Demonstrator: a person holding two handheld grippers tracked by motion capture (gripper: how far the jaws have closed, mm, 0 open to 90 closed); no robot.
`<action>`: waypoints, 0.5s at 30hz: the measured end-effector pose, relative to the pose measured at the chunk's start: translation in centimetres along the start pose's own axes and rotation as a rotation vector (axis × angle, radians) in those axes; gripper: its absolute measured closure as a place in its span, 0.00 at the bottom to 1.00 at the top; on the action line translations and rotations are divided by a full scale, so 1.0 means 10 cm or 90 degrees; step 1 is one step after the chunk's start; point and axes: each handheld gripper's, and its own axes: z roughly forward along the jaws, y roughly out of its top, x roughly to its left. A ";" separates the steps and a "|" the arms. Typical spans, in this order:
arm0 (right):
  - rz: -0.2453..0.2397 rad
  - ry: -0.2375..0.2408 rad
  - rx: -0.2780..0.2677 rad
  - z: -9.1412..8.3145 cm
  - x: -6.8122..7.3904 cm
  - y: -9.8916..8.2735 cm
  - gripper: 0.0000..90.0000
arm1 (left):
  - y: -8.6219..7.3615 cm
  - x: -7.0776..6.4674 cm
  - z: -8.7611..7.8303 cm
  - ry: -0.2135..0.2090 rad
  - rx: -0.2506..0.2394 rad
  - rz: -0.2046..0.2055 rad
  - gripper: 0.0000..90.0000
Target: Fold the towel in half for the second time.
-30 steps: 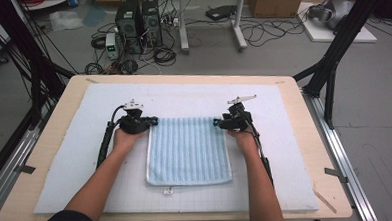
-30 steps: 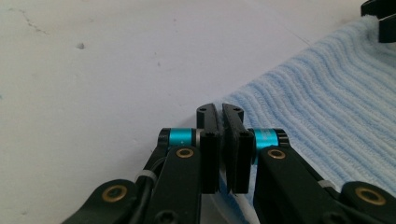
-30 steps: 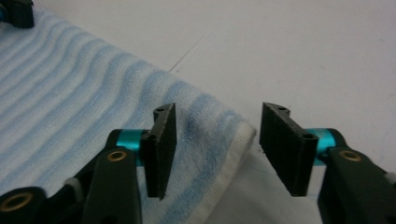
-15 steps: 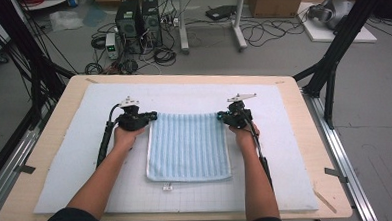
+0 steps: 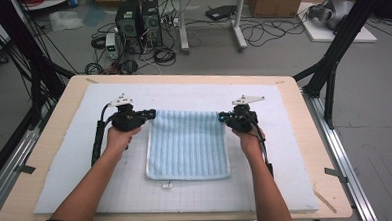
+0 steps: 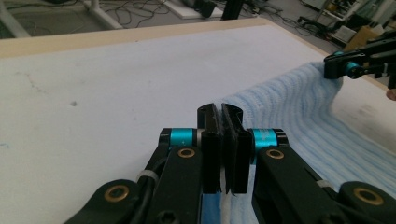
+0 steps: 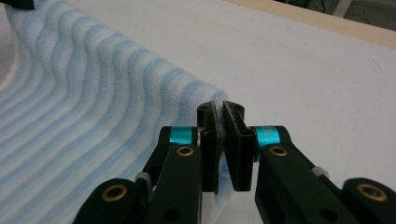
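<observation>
Claws (image 5: 151, 113) (image 5: 221, 117) — towel (image 5: 188, 143) corners pinched between.

No readable text, label or number anywhere. Small tag on towel (image 5: 187, 143) edge too blurred to read.

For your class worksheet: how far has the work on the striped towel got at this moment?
Done: the left hand-held gripper and right hand-held gripper are each shut on a far corner of the blue striped towel. In hand: the far edge is raised off the white mat. Left: the towel is not yet folded; its near edge lies flat.
</observation>
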 end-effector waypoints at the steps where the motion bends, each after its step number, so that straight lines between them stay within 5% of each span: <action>1: 0.002 0.003 -0.006 -0.05 0.03 -0.02 0.95 | -0.02 -0.03 -0.04 -0.004 -0.001 0.004 0.96; 15: -0.002 0.034 -0.040 -0.48 0.29 -0.32 0.95 | -0.34 -0.39 -0.42 -0.046 -0.005 0.028 0.96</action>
